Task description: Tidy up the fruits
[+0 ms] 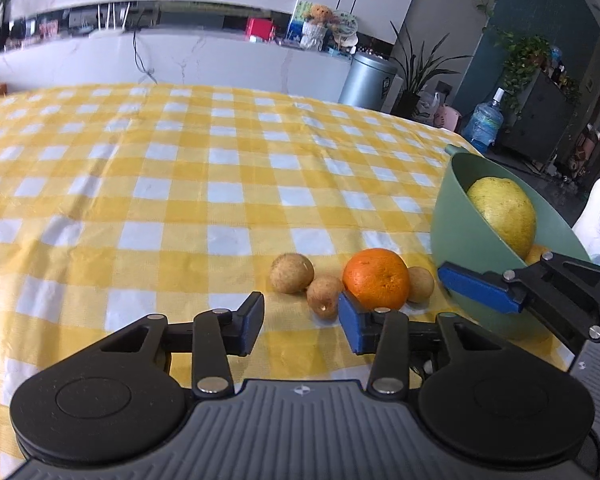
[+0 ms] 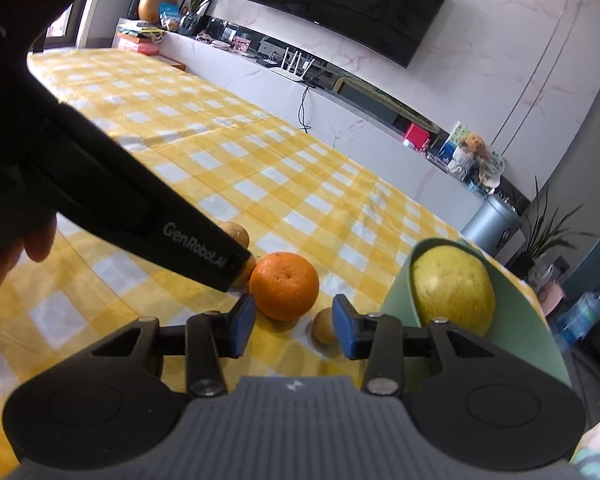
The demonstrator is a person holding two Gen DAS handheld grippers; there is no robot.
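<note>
An orange [image 1: 376, 278] lies on the yellow checked tablecloth [image 1: 180, 168] with three small brown round fruits [image 1: 292, 273] around it. A green bowl [image 1: 460, 240] at the right holds a large yellow fruit [image 1: 502, 210]. My left gripper [image 1: 300, 326] is open and empty, just in front of the fruits. My right gripper [image 2: 294, 326] is open and empty, just in front of the orange [image 2: 284, 285]; one finger [image 1: 476, 286] shows against the bowl's near wall. The bowl [image 2: 528, 320] and yellow fruit [image 2: 452, 286] show at right in the right wrist view.
The left gripper's black body [image 2: 140, 208] crosses the right wrist view and hides part of the brown fruits [image 2: 236, 234]. A white counter [image 1: 180, 60] with clutter, a metal bin [image 1: 366, 80] and plants stand beyond the table.
</note>
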